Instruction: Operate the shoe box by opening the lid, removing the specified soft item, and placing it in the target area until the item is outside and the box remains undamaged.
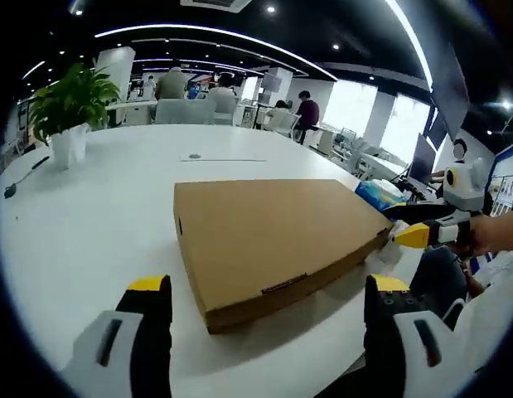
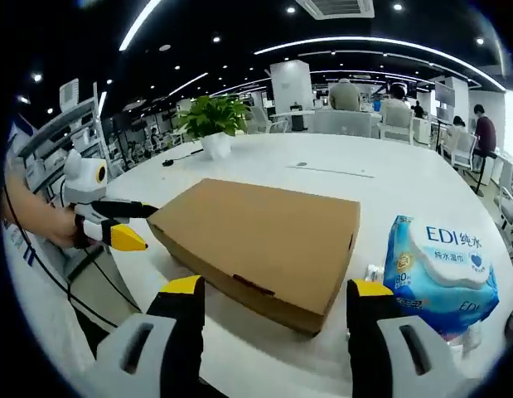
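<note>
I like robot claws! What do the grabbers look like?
Each gripper has two chunky black jaws with yellow tips and white-grey housings lower down. Seen from the side, the other gripper has a white rounded body with a yellow-ringed lens, and black cables trail from it.

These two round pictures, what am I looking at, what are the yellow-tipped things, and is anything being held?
A person holds a two-jaw gripper in each hand, and each carries a fisheye camera looking along its own jaws. The left gripper and right gripper are both open, and neither holds anything. Each gripper also appears at the edge of the other's view.

On the white table lies a closed brown cardboard shoe box. Beside it sits a blue pack of wet wipes. A potted plant stands farther back. Behind is an open office with people seated.
</note>
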{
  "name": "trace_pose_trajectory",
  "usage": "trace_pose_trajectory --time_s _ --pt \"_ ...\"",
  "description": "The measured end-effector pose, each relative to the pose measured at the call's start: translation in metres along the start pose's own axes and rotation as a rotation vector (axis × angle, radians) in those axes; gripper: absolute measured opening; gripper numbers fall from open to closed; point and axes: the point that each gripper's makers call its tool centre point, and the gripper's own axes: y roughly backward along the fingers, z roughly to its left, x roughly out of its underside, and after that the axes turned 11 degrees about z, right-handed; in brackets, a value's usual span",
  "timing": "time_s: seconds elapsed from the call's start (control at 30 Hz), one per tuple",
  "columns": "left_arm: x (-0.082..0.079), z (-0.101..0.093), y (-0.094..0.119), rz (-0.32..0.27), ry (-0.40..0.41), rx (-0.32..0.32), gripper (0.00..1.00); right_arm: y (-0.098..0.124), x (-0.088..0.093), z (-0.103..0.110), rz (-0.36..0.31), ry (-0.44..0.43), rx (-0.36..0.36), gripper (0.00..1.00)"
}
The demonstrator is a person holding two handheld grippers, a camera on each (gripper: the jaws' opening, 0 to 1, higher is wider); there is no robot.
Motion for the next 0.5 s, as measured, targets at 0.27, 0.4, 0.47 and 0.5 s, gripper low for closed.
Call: trace_pose_trajectory --time_s 0.27,0.4,0.47,0.5 --pt "0.003 0.004 -0.002 -0.007 -0.188 -0.056 0.99 -0.013 0.007 0.0 0.061 0.13 -0.016 0.85" --pt "0.002 0.013 -0.005 -0.041 -0.101 -0.054 0.99 -0.016 0.003 -0.005 0.065 0.124 -0.003 0.84" --pt "0.014 0.015 -0.01 0.039 -0.084 -0.074 0.99 -0.019 0.001 -0.007 0.065 0.123 -0.001 0.84" --pt "0.014 0.014 -0.011 0.035 -0.089 -0.074 0.99 -0.02 0.001 -0.007 0.067 0.124 -0.002 0.83"
